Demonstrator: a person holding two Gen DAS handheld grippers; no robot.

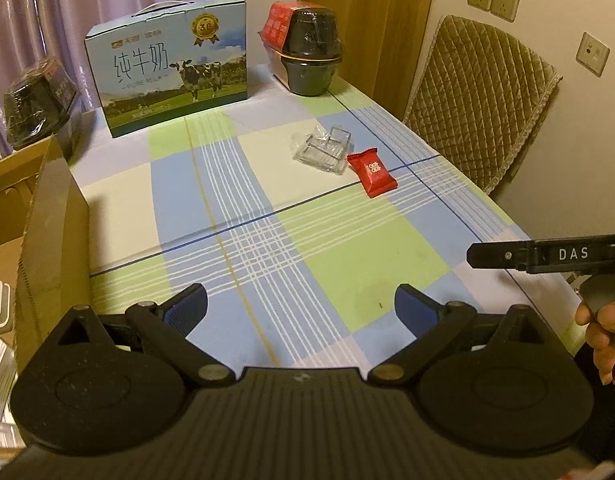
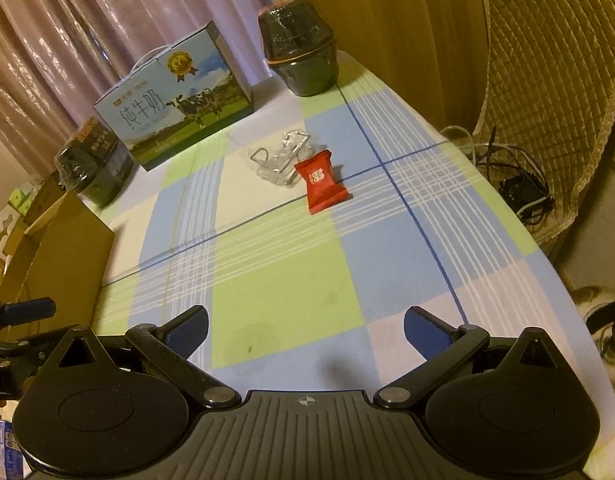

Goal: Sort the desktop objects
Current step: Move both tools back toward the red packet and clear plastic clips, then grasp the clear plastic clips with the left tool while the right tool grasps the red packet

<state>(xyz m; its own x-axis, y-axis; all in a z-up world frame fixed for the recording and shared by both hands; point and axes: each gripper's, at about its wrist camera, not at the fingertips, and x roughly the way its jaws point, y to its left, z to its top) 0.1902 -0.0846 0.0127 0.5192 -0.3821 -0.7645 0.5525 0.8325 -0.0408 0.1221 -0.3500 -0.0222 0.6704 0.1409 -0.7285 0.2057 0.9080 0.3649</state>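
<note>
We hold two grippers low over the near end of a table covered with a checked cloth (image 1: 267,184) in blue, green and cream. Left gripper (image 1: 301,312): jaws spread wide, nothing between them, blue pads facing each other above the cloth. Right gripper (image 2: 305,334): likewise spread wide and empty; in the left view its black arm reaches in from the right edge, with our right hand (image 1: 601,336) on the grip. Items on the cloth, far half: one red snack packet (image 1: 372,174) lying flat, well ahead of both grippers; one clear plastic tray (image 1: 322,149) just beside it on the far-left side, the two touching or very nearly so, we cannot tell which. Along the back edge: one blue milk carton (image 1: 169,66) with a cow picture and a carry handle, standing upright; one dark wrapped bowl pack (image 1: 310,54) at the back right corner; a second dark wrapped pack (image 1: 37,110) at the back left. Off the left side: an open cardboard box (image 1: 51,240), flap raised against the table edge. Beyond the right side: a chair with a quilted cover (image 1: 483,92).
</note>
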